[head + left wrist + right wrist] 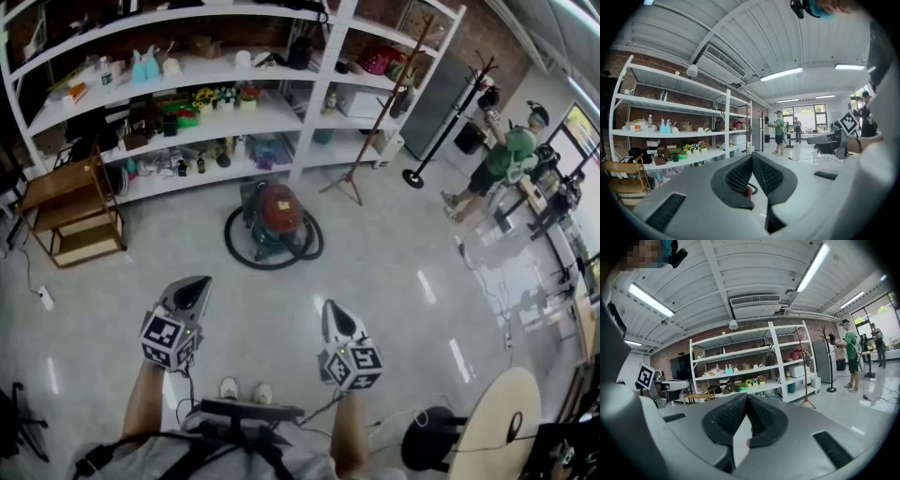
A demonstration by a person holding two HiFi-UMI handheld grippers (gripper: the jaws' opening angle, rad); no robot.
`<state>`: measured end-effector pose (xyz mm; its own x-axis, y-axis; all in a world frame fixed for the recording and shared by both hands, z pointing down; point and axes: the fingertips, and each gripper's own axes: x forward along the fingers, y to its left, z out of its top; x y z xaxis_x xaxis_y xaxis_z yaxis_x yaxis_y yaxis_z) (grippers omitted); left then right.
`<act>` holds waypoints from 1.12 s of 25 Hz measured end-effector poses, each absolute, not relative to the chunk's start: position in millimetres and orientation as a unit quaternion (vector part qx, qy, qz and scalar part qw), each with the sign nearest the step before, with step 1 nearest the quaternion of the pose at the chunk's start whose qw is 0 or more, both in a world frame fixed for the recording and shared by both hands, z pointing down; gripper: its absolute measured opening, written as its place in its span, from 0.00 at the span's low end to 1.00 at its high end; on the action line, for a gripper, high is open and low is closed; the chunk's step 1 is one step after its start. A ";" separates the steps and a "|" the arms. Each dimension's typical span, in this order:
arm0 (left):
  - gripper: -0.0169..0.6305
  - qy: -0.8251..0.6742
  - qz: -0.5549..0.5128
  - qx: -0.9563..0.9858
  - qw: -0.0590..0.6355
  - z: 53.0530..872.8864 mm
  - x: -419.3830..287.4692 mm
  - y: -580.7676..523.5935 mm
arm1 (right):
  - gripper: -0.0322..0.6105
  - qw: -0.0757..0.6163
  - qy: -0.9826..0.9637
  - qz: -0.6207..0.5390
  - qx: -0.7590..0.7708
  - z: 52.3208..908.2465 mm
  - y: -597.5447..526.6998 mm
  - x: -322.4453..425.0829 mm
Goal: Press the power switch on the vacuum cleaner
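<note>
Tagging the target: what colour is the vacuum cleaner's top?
The vacuum cleaner is red on top, clearest in the head view.

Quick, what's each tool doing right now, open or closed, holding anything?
Left tool: closed, holding nothing.
Right tool: closed, holding nothing.

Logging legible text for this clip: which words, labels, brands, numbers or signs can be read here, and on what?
No text can be read in any view.
On the vacuum cleaner, no label can be made out.
On the shelf goods, print is too small and blurred.
On the marker cubes, square patterns only, no letters.
</note>
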<state>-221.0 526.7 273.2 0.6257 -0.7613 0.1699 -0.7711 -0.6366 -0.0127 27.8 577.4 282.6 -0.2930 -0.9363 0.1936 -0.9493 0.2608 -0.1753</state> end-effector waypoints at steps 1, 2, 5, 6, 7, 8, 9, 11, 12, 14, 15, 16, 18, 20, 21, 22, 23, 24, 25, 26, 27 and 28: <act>0.03 -0.424 0.079 0.901 0.030 273.6 -222.3 526.1 | 0.06 0.025 -0.793 0.129 0.595 283.0 576.9 26.4; 0.03 -0.424 0.079 0.902 0.030 273.9 -224.0 525.2 | 0.06 0.024 -0.792 0.129 0.596 283.2 576.2 24.6; 0.03 -0.421 0.080 0.903 0.032 276.1 -230.5 520.0 | 0.06 0.024 -0.788 0.126 0.602 282.8 573.2 18.7; 0.03 -0.421 0.083 0.903 0.031 278.2 -232.9 518.3 | 0.06 0.025 -0.787 0.125 0.604 282.9 572.4 16.3; 0.03 -0.420 0.086 0.903 0.031 280.9 -235.3 517.1 | 0.06 0.026 -0.786 0.124 0.605 283.3 571.8 13.6; 0.03 -0.418 0.089 0.903 0.031 283.3 -237.5 516.2 | 0.06 0.028 -0.786 0.124 0.605 284.1 571.2 10.8; 0.03 -0.416 0.089 0.905 0.031 284.6 -239.4 515.3 | 0.06 0.029 -0.785 0.125 0.606 285.2 570.4 7.9; 0.03 -0.412 0.086 0.907 0.031 285.0 -242.9 510.4 | 0.06 0.032 -0.785 0.129 0.605 288.1 568.0 1.1; 0.03 -0.411 0.085 0.907 0.030 285.7 -244.3 506.8 | 0.06 0.032 -0.785 0.131 0.605 290.2 567.0 -2.6; 0.03 -0.409 0.086 0.908 0.031 290.2 -245.7 499.9 | 0.06 0.037 -0.783 0.131 0.607 296.1 564.9 -8.8; 0.03 -0.408 0.089 0.908 0.032 293.5 -245.7 496.6 | 0.06 0.041 -0.782 0.131 0.608 299.3 562.9 -10.9; 0.03 -0.405 0.092 0.909 0.033 296.8 -245.2 493.3 | 0.06 0.045 -0.781 0.132 0.609 302.2 560.4 -12.1; 0.03 -0.400 0.093 0.911 0.034 298.4 -241.3 485.8 | 0.06 0.046 -0.780 0.137 0.609 305.4 554.1 -11.0; 0.03 -0.397 0.092 0.913 0.031 297.1 -235.8 473.7 | 0.06 0.043 -0.778 0.137 0.612 305.1 543.5 -6.4; 0.03 -0.396 0.093 0.913 0.030 298.1 -233.4 465.7 | 0.06 0.041 -0.777 0.136 0.613 304.7 536.1 -3.7; 0.03 -0.396 0.092 0.913 0.029 298.9 -230.9 456.9 | 0.06 0.039 -0.777 0.135 0.613 304.7 527.4 -1.1; 0.03 -0.397 0.091 0.913 0.029 298.1 -227.8 447.6 | 0.06 0.038 -0.778 0.134 0.612 305.0 517.9 1.6; 0.03 -0.399 0.088 0.912 0.030 296.2 -223.9 437.8 | 0.06 0.038 -0.779 0.134 0.611 305.5 507.5 4.9; 0.03 -0.400 0.086 0.912 0.030 295.0 -219.5 427.3 | 0.06 0.039 -0.781 0.133 0.609 306.1 496.2 9.0; 0.03 -0.401 0.086 0.911 0.029 295.5 -214.7 416.0 | 0.06 0.040 -0.783 0.132 0.607 306.7 484.0 13.7; 0.03 -0.402 0.086 0.911 0.028 297.5 -209.5 404.2 | 0.06 0.042 -0.784 0.131 0.605 307.3 471.3 18.8; 0.03 -0.402 0.086 0.911 0.029 299.4 -203.9 392.5 | 0.06 0.043 -0.785 0.129 0.604 307.6 458.6 24.0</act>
<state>-203.9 392.5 299.4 0.6611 -0.7283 0.1804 -0.7383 -0.6743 -0.0165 24.0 458.6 307.6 -0.2668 -0.9373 0.2241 -0.9597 0.2371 -0.1510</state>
